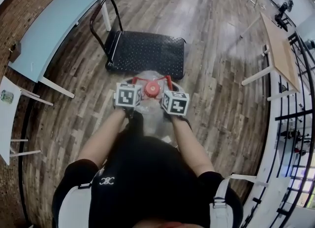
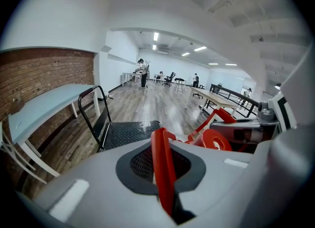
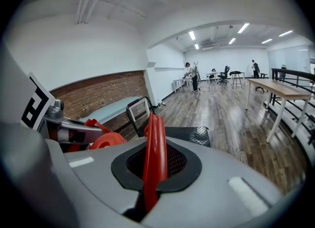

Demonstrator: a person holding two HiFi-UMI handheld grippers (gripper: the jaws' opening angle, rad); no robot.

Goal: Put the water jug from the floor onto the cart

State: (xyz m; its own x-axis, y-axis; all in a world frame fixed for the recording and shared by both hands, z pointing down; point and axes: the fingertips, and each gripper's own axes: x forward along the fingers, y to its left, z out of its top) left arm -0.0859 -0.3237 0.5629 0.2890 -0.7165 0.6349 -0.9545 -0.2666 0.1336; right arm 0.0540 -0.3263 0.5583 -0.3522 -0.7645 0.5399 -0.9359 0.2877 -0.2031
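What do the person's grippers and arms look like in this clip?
Both the left gripper and right gripper have broad grey jaws with black mesh pads; each carries a white cube printed with black square markers. The person wears a black short-sleeved top.

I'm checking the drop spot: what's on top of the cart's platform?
Nothing shows on the cart's black platform; the water jug, held in front, hides a bit of its near edge.

It was an open-plan office: a brick wall [image 2: 44, 74], plank floor [image 1: 216, 45], long tabletops [image 3: 275, 88], office chairs [image 2: 170, 79] and ceiling strip lights [image 2: 156, 36].
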